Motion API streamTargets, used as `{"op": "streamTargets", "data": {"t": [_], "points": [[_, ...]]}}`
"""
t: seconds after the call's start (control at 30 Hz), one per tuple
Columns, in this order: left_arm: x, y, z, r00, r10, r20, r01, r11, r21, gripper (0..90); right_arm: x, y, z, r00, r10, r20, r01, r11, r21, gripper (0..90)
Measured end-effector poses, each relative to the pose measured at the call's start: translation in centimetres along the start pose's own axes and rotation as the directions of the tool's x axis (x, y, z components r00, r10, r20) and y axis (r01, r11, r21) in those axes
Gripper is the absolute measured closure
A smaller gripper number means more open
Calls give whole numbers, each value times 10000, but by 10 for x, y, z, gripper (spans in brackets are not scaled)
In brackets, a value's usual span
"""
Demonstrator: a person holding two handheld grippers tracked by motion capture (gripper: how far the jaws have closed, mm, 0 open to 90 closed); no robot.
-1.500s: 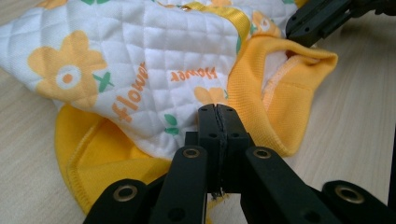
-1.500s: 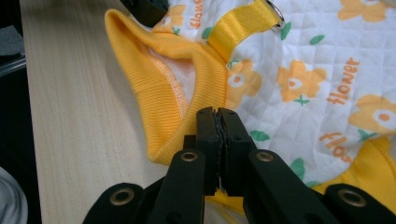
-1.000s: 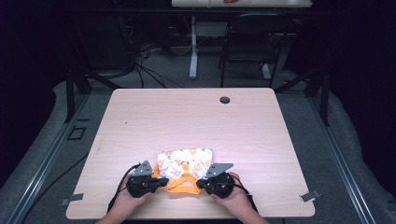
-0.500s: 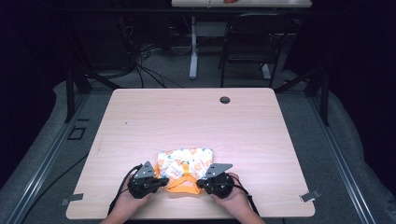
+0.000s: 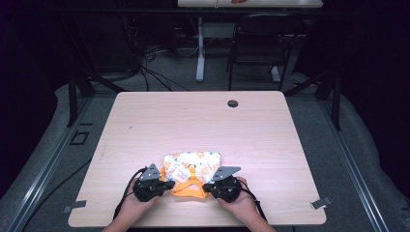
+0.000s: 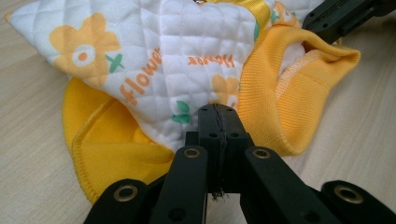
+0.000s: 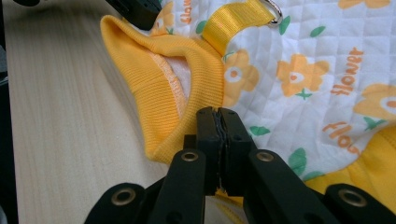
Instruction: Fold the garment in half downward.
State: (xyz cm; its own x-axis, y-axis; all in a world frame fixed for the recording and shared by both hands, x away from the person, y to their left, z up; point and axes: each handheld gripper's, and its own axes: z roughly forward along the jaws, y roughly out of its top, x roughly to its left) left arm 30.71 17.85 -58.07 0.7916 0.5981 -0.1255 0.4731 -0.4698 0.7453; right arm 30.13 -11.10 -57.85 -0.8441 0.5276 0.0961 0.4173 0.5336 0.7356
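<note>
Fabric, quilted white with orange flowers and the word "flower" printed on it, is making up a small garment (image 5: 192, 166) that is lying on the near part of the table (image 5: 270, 140), between the two hands. Its yellow ribbed trim (image 6: 303, 84) is folding over at the near edge, and what kind of opening it is edging is hard to tell, since the cloth is bunching there. A yellow strap (image 7: 236, 21) with a metal ring (image 7: 273, 11) is crossing the quilted part in the right gripper view; the ring is being cut off by the top of that picture.

The left hand-held gripper (image 5: 167, 184) is clenching its jaws on the garment's near left edge; in the left gripper view (image 6: 218, 126) the jaws are pressing together right at the seam between white quilting and yellow trim, and the pinched cloth itself is hiding between them. The right hand-held gripper (image 5: 209, 186) is likewise clamping the near right edge, its jaws (image 7: 218, 128) closing on the yellow trim. The person's hands are partly running off the bottom of the high view.

Farther off, a dark round cap (image 5: 232, 103) is sitting in the table's far edge, and a chair (image 5: 256, 53) is standing dimly in the dark beyond.
</note>
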Motion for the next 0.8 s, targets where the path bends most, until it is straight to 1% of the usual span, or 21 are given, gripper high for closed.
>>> {"op": "streamTargets", "data": {"t": [0.03, 0.1, 0.17, 0.23, 0.3, 0.37, 0.4, 0.43, 0.5, 0.53, 0.57, 0.6, 0.63, 0.67, 0.7, 0.73, 0.77, 0.8], "points": [[1, 1, 1, 9999, -105, 21, 105, 9999, 7, 899, -1, 1, 1, 10000, 49, 5, -49, 10000, -62, 880], [3, 3, 3, 9999, -119, 0, 119, 9999, 34, 899, -2, 3, 1, 10000, 8, -3, -8, 9999, 110, 880], [5, 6, 6, 9999, -151, -27, 151, 9999, 66, 899, -4, 7, 2, 9997, -216, 141, 211, 9992, 328, 880], [8, 9, 8, 9995, -299, -44, 300, 9995, 94, 899, -7, 10, 4, 9992, -249, 302, 237, 9989, 396, 881], [12, 13, 11, 9994, -337, -106, 338, 9993, 144, 899, -11, 11, 6, 9994, -27, 340, 16, 9995, 326, 883], [16, 17, 14, 9992, -366, -172, 370, 9990, 235, 899, -15, 11, 9, 9993, 267, 265, -270, 9995, 137, 884], [18, 19, 15, 9988, -448, -190, 453, 9986, 286, 899, -18, 12, 9, 9993, 269, 256, -274, 9994, 192, 884], [19, 21, 16, 9981, -574, -204, 581, 9978, 313, 899, -20, 13, 10, 9989, 428, 203, -431, 9990, 140, 885], [22, 24, 19, 9983, -460, -349, 472, 9983, 338, 899, -23, 16, 11, 9987, 444, 247, -450, 9987, 256, 885], [23, 26, 20, 9985, -367, -400, 384, 9984, 417, 900, -24, 18, 12, 9988, 415, 260, -424, 9984, 361, 886], [24, 28, 21, 9983, -252, -518, 272, 9989, 390, 900, -26, 20, 13, 9986, 440, 279, -451, 9981, 409, 886], [26, 30, 22, 9982, -260, -535, 285, 9985, 471, 900, -28, 22, 14, 9987, 442, 238, -453, 9976, 515, 886], [27, 31, 24, 9977, -337, -584, 359, 9987, 374, 900, -30, 24, 15, 9984, 507, 253, -520, 9971, 548, 886], [30, 32, 25, 9977, -403, -554, 425, 9983, 402, 900, -32, 26, 15, 9985, 446, 312, -467, 9966, 678, 886], [32, 33, 26, 9970, -475, -609, 497, 9981, 355, 900, -34, 28, 16, 9984, 454, 338, -477, 9963, 712, 885], [34, 36, 27, 9971, -366, -671, 393, 9984, 396, 900, -36, 30, 17, 9984, 418, 380, -447, 9959, 791, 884], [36, 37, 29, 9961, -276, -840, 307, 9989, 361, 900, -38, 31, 18, 9986, 336, 420, -369, 9961, 803, 884], [38, 39, 30, 9960, -326, -838, 362, 9985, 417, 900, -40, 33, 20, 9981, 398, 479, -434, 9962, 761, 884]]}}
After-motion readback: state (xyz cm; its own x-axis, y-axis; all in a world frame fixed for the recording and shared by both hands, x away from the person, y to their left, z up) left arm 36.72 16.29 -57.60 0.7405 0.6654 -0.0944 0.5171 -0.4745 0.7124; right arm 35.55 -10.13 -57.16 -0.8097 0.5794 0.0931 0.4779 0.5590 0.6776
